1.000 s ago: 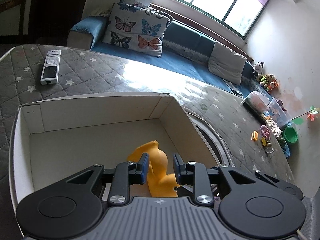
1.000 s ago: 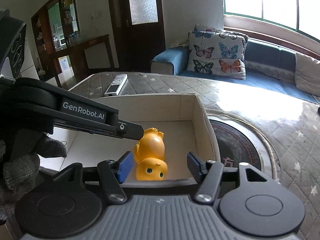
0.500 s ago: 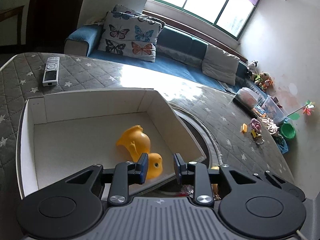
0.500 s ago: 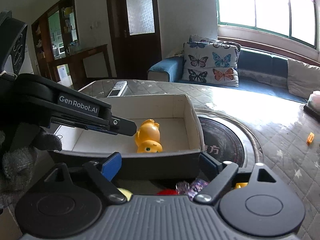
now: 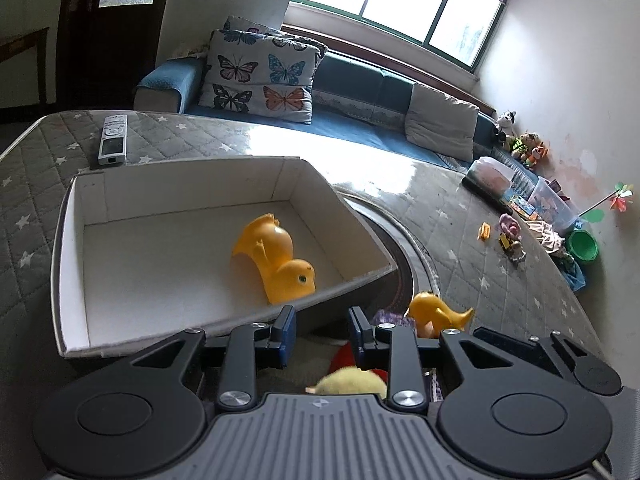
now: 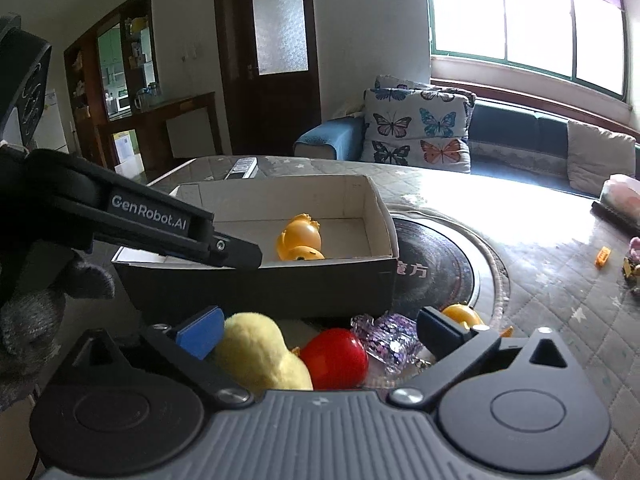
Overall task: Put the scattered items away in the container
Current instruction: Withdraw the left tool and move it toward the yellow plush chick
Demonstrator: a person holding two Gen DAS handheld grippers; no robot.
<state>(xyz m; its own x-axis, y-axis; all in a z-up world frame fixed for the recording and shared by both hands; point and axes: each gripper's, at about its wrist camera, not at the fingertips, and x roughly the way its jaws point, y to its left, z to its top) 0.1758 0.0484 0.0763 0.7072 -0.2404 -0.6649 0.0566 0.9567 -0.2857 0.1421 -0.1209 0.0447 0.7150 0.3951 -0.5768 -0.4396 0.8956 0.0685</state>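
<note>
A yellow duck (image 5: 280,256) lies on its side inside the box (image 5: 68,240), near the front wall, well beyond the tips of both grippers. The left gripper (image 5: 320,330) hangs just outside the box's near wall, its jaws a narrow gap apart and holding nothing; its fingers (image 5: 285,330) frame only the dark wall and the table (image 5: 460,216) below. In the right wrist view the left gripper (image 6: 240,254) reaches across the box's near rim. The right gripper (image 6: 320,330) stands wide open and empty above a cluster of loose things in front of the box: a pale yellow plush (image 6: 260,350) just beside its left finger (image 6: 202,330), a red ball (image 6: 336,356) touching the plush near the middle of the gap, a clear purple piece (image 6: 390,336) next to the ball, and a small orange duck (image 6: 460,316) partly hidden behind the other finger. A remote (image 5: 113,140) lies on the table behind the box.
</note>
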